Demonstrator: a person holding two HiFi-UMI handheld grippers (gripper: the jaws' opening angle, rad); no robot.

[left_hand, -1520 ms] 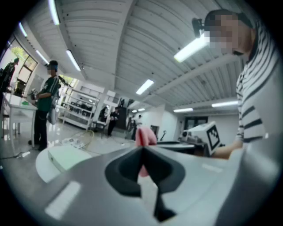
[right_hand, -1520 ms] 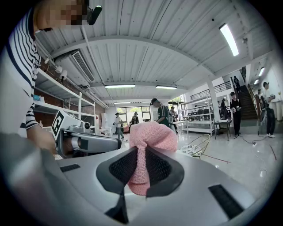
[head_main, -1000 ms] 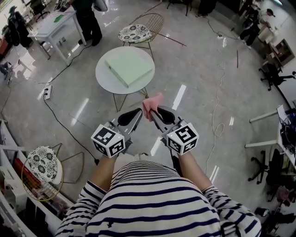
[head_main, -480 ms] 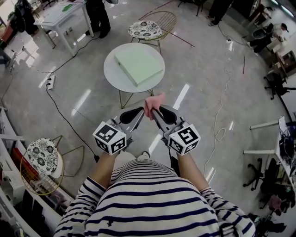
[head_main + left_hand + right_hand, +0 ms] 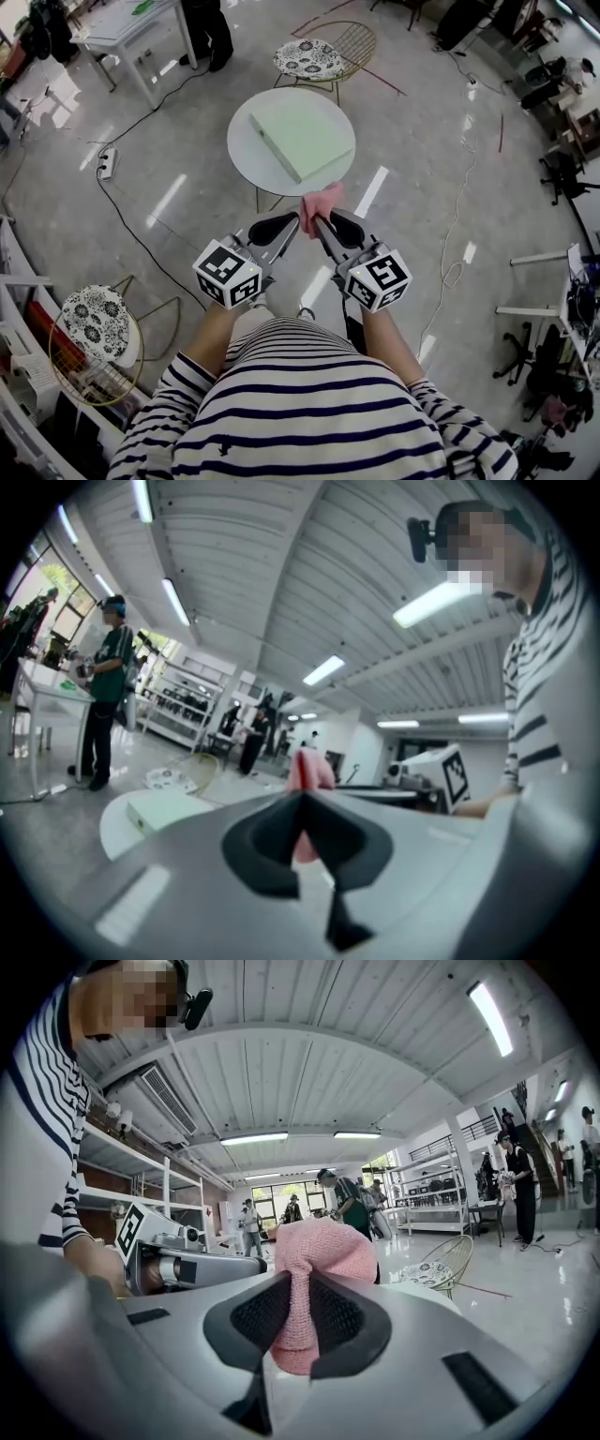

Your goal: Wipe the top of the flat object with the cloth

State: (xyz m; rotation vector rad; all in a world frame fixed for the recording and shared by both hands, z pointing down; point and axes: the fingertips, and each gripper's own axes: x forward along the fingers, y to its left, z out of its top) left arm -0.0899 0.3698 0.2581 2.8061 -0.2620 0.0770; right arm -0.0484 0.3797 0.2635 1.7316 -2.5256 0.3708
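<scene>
A flat pale green box [image 5: 302, 139] lies on a round white table [image 5: 248, 150] ahead of me. My right gripper [image 5: 322, 223] is shut on a pink cloth [image 5: 322, 200], which bunches above its tips [image 5: 298, 1274] in the right gripper view. My left gripper [image 5: 292, 223] is beside it, shut with nothing clamped. In the left gripper view the cloth [image 5: 309, 766] shows just past the closed tips [image 5: 302, 799], with the box [image 5: 164, 810] lower left. Both grippers hang in the air short of the table's near edge.
A wire chair with a patterned cushion [image 5: 314, 56] stands behind the table, another [image 5: 94, 328] at my left. A power strip with its cable [image 5: 106, 164] lies on the floor at left, more cables [image 5: 450, 262] at right. A person [image 5: 211, 28] stands by a white desk [image 5: 131, 28].
Both grippers have moved forward together toward the table, with the cloth still in the right one. The table and box now sit closer to the grippers. The jaws look unchanged.
</scene>
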